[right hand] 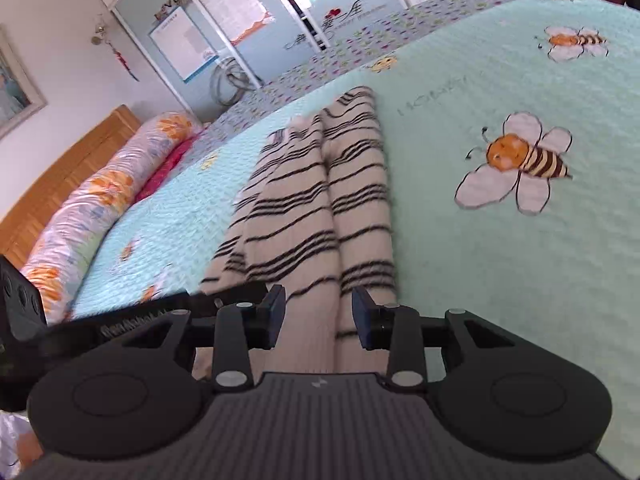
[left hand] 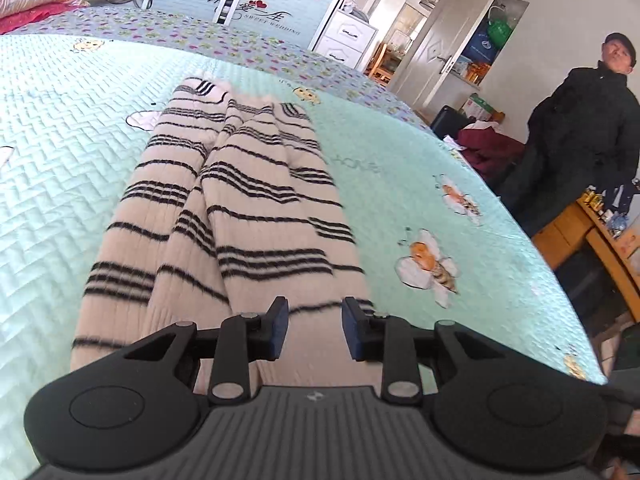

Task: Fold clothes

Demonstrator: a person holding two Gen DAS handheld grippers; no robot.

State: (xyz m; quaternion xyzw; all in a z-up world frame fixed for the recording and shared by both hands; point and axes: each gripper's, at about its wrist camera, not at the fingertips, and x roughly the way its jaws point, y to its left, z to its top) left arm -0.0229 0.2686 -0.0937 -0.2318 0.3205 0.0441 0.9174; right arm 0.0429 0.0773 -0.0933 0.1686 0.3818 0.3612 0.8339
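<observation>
Left wrist view shows the striped garment (left hand: pixel 240 216) lying as a long narrow strip on the mint bedspread (left hand: pixel 440 160), running straight away from both tools. The left gripper (left hand: pixel 315 330) and right gripper (right hand: pixel 319 318) hang over its near end, jaws partly open, holding nothing, about equally close.

A bed (left hand: pixel 60 128) covered with a mint-green quilted bedspread printed with bees carries a cream, black-striped knit garment (left hand: pixel 240 208), folded lengthwise into a long strip. Beyond the garment, by the wooden headboard (right hand: pixel 68 164), lies a floral bolster (right hand: pixel 100 200).
</observation>
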